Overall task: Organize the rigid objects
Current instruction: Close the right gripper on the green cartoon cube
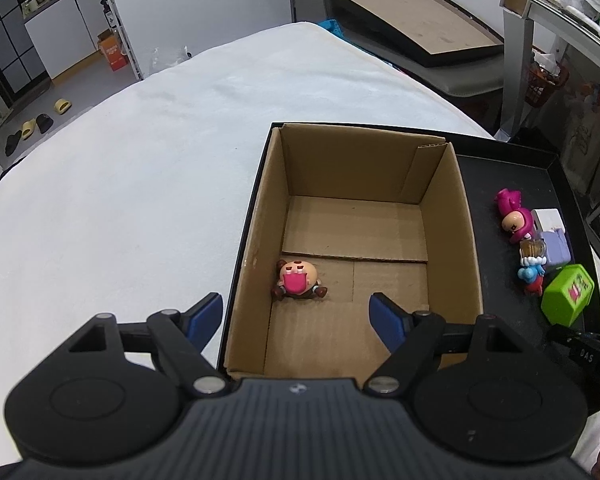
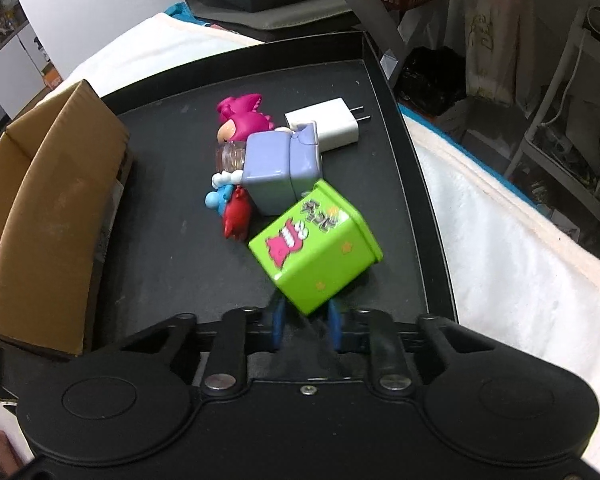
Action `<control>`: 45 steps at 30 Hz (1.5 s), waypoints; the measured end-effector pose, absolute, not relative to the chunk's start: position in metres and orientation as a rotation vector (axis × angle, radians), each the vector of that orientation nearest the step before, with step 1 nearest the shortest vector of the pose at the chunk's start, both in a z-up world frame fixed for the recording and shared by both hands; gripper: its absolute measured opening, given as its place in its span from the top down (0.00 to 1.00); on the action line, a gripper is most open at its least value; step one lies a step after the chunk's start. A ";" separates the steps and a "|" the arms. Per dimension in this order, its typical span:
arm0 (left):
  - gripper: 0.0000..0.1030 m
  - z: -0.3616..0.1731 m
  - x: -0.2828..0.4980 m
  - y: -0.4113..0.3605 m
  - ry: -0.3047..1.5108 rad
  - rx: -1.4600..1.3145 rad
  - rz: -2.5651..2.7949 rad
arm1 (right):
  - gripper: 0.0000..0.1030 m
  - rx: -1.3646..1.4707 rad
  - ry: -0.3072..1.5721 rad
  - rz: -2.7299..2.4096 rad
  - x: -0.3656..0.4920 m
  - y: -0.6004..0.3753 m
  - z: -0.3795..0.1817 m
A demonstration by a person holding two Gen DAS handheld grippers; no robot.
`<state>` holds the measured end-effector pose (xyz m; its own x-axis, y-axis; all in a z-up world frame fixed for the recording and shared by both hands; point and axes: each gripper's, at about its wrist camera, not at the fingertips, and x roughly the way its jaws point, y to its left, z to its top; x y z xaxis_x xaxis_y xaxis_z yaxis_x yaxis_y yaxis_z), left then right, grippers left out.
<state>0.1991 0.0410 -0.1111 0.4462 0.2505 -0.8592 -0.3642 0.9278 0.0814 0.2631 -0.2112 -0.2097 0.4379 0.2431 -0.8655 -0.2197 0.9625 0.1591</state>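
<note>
Right wrist: right claw clamps green box; left claw gapes wide, empty.

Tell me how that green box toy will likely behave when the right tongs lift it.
The green box toy looks like rigid, glossy plastic, so it probably won't flex but may slip. The right tongs pinch only its lower corner, so it could pivot. Probably hollow and light.

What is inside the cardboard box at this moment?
Inside the cardboard box lies one small figure with a pink open mouth, near its left wall. The near strip of floor is hidden behind the left claw.
</note>
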 end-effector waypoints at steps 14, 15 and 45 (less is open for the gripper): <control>0.23 -0.108 0.192 0.051 1.027 -0.152 0.373 | 0.80 0.161 1.086 0.266 0.263 -0.230 -0.201; 0.23 -0.108 0.192 0.052 1.026 -0.157 0.373 | 0.60 0.176 1.078 0.266 0.263 -0.230 -0.200; 0.23 -0.116 0.198 0.065 1.027 -0.189 0.365 | 0.44 0.176 0.976 0.210 0.290 -0.219 -0.206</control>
